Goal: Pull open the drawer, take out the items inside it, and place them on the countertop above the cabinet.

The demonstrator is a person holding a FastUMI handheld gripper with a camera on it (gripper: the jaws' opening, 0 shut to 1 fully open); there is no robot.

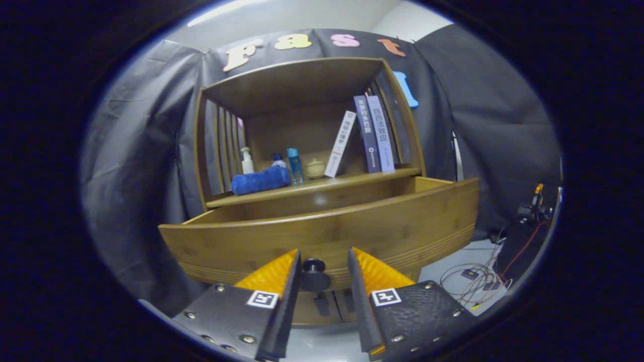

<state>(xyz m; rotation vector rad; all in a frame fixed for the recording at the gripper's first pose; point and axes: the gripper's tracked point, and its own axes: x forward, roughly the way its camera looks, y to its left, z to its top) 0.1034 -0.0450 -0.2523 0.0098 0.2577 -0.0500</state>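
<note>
The gripper (324,266) stands parted around the dark round knob (314,274) of the drawer (322,234), one finger touching the knob's side, the other a little clear of it, so it has no firm hold. The drawer is pulled out from the wooden cabinet (302,90); its inside is hidden behind the front panel (contents cannot be made out). On the worktop (352,180) above lie a rolled blue towel (260,181), small bottles (295,166), a little lidded pot (315,168) and three leaning books (372,133). Cables (478,279) trail on the floor to one side.
</note>
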